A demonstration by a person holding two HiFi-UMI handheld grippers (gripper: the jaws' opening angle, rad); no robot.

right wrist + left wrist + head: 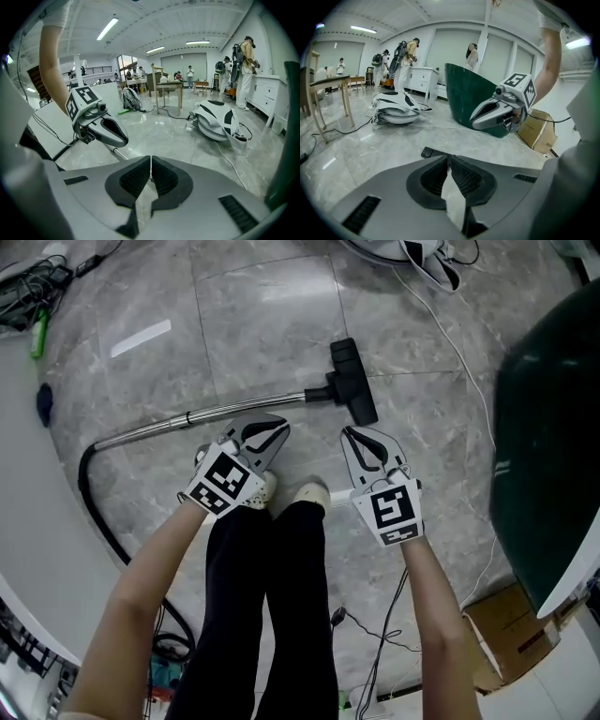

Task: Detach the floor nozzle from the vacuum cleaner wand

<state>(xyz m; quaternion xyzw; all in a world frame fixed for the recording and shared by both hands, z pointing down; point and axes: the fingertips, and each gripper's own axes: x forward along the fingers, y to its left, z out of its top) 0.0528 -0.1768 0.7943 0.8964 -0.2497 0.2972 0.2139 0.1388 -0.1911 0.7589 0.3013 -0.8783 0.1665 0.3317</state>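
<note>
The left hand-held gripper (277, 426) and right hand-held gripper (349, 432) are closed, empty; floor nozzle (352, 381) joins wand (234, 412) just ahead, white cable (448, 338) beyond.

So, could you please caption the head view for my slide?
Shut left gripper and right gripper near wand, floor nozzle attached.

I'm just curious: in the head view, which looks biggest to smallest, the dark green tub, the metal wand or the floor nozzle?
1. Dark green tub, though cut off and maybe nearer the camera.
2. Metal wand.
3. Floor nozzle.
</note>
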